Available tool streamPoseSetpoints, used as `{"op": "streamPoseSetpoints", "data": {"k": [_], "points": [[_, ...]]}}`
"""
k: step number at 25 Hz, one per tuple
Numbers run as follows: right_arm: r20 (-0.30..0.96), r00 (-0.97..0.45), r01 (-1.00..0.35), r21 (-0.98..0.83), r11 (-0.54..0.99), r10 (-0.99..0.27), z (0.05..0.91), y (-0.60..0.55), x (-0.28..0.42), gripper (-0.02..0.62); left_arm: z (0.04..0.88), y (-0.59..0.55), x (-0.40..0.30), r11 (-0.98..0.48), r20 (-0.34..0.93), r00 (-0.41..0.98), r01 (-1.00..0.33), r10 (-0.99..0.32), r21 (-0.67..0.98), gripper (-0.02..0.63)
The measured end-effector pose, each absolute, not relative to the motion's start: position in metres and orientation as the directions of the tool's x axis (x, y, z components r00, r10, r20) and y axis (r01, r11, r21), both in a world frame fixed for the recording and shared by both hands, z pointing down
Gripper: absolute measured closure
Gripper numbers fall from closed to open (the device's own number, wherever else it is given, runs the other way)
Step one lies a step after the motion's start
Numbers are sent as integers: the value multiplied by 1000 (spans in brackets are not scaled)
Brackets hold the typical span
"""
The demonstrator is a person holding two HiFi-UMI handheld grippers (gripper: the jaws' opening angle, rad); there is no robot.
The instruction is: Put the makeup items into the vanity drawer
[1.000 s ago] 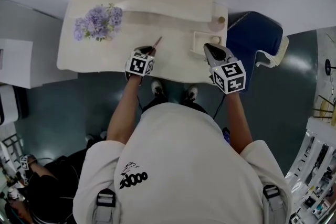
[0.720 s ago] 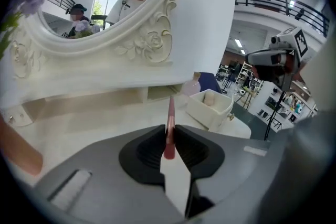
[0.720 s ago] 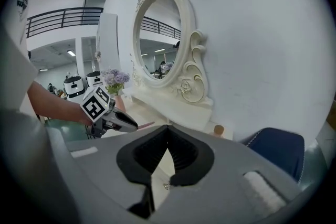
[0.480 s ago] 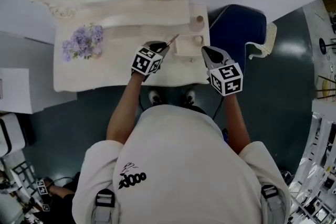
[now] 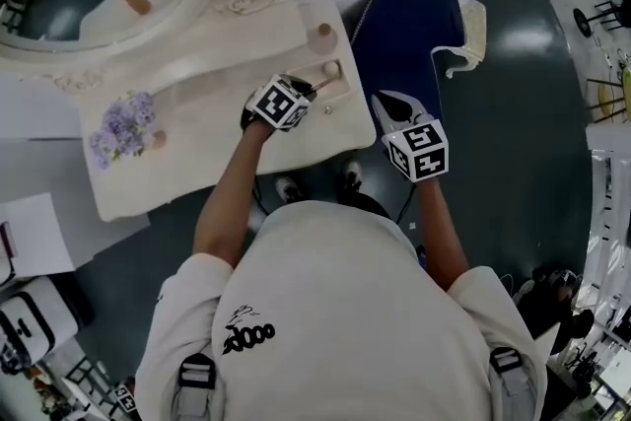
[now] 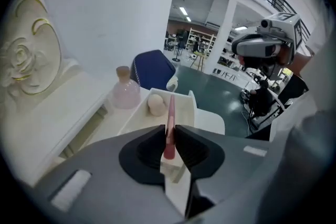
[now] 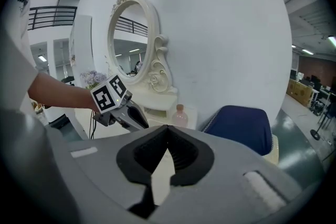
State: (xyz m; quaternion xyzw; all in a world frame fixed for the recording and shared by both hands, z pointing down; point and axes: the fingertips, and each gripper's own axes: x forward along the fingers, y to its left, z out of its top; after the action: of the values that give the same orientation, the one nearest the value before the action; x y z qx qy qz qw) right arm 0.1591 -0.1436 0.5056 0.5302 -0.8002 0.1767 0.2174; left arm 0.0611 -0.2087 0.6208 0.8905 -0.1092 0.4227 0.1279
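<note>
Since a second ago the left gripper [image 5: 312, 88] has travelled from the middle of the vanity top [image 5: 197, 148] to its right end. The head view has swung round with it, so the vanity now lies slantwise across the upper left of the frame.

Nearest, at the lower middle of the left gripper view, the jaws are nearly together and clamp a slim pink pencil [image 6: 170, 107] low on its shaft. The rest stands up and forward beyond the pads. Its tip hangs over the open drawer [image 6: 192, 104], a shallow white box just past the jaws. A round beige sponge [image 6: 156, 104] already lies at the drawer's far left end. Behind that, on the vanity shelf, stands a pink bottle [image 6: 126, 94], and further back a navy chair [image 6: 152, 68].

The right gripper [image 7: 167, 127] waits off the vanity's right edge, its jaws closed tip to tip on nothing.

To do this step well, I'd say the pencil should be brought lower and tipped flat until it sits inside the drawer walls, alongside the sponge and not on top of it. Only then should the pads part. Let go from this height, a thin round stick would likely bounce or roll over the low rim.
</note>
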Motion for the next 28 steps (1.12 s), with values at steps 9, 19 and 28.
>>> {"op": "streamPoseSetpoints", "data": {"k": [9, 19, 28], "points": [[577, -271, -955, -63, 288, -771, 523, -115, 186, 592, 661, -212, 77, -971, 885, 463, -191, 42, 146, 528], [572, -253, -963, -68, 262, -780, 523, -110, 198, 591, 659, -220, 80, -967, 888, 459, -228, -2, 116, 510], [525, -320, -936, -48, 348, -789, 499, -140, 183, 591, 605, -242, 47, -891, 761, 603, -447, -239, 74, 589]]}}
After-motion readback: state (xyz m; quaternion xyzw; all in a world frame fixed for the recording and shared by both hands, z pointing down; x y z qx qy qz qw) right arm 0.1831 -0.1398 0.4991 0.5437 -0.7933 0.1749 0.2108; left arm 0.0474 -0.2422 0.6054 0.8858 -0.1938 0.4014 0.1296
